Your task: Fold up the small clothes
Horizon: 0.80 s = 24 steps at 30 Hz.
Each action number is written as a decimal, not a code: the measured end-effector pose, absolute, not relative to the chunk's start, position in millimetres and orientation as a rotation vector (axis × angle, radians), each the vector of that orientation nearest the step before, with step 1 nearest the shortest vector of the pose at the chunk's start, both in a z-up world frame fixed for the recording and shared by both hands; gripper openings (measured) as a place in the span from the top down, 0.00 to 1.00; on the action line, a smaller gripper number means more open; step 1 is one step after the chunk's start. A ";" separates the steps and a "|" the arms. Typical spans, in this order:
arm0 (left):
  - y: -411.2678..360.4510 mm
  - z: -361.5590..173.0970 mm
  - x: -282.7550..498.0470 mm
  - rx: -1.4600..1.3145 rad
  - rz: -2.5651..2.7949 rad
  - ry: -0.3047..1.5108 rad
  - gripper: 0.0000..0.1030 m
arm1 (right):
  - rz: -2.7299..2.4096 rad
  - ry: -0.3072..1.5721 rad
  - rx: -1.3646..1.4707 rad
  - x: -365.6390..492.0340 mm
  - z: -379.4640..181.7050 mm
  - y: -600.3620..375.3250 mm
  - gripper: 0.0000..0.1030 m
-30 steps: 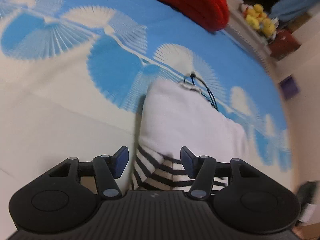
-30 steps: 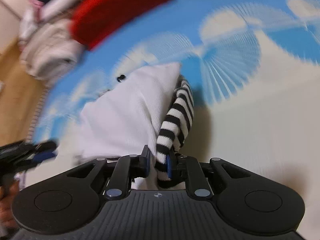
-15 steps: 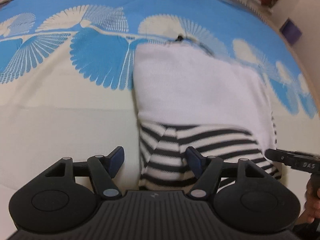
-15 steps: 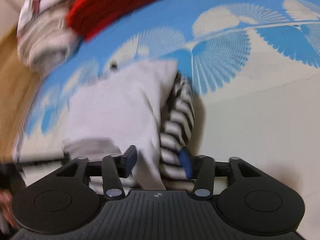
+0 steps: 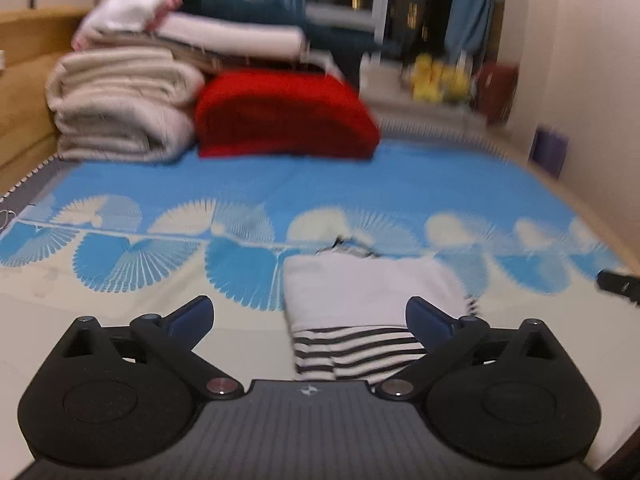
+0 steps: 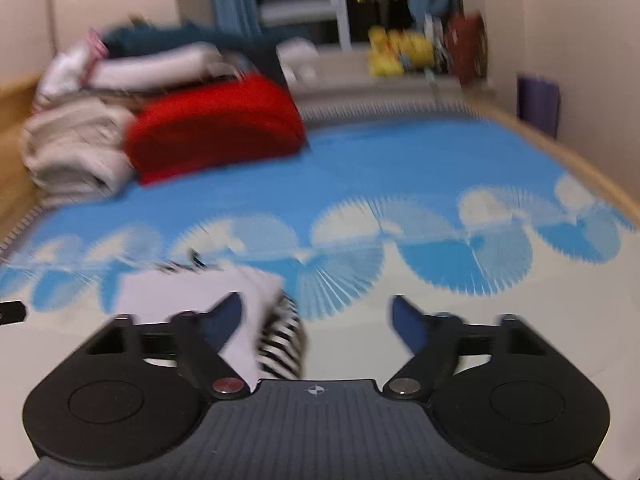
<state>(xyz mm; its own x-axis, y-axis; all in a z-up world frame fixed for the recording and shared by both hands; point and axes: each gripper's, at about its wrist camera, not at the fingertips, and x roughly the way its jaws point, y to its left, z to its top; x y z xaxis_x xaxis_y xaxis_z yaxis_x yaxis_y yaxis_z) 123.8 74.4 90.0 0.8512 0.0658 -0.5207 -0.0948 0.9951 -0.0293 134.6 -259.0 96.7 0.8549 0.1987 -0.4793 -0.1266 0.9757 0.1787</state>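
A folded small garment point(image 5: 368, 292), white with black-and-white striped sleeves at its near end, lies flat on the blue and cream bedspread point(image 5: 280, 184). My left gripper point(image 5: 310, 314) hovers above and just short of it, jaws opening wide, nothing between the pads. In the right wrist view the garment point(image 6: 192, 292) lies low and left, its striped edge beside the left finger. My right gripper point(image 6: 316, 318) is lifted off it, jaws opening, with nothing held. The other gripper's tip point(image 5: 618, 284) shows at the right edge.
At the far end of the bed sit a red folded blanket point(image 5: 284, 116) and a stack of beige and white bedding point(image 5: 124, 108). A window with blue curtains, yellow toys point(image 5: 436, 76) and a wall on the right lie beyond.
Both grippers have let go of the striped sleeve, opened wide, and risen and tilted up, so the far end of the bed and the room came into view. The garment stays folded.
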 end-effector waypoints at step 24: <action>18.1 0.7 55.9 -0.097 0.144 0.747 0.01 | 0.198 0.635 0.077 38.5 42.8 -206.4 0.07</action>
<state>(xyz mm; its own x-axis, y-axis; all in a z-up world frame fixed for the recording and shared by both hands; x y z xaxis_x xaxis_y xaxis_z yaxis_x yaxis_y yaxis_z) 55.9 18.1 0.7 0.7248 0.0960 -0.6823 -0.1652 0.9856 -0.0369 38.5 -206.4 42.8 0.7870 0.2074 -0.5811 -0.1601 0.9782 0.1323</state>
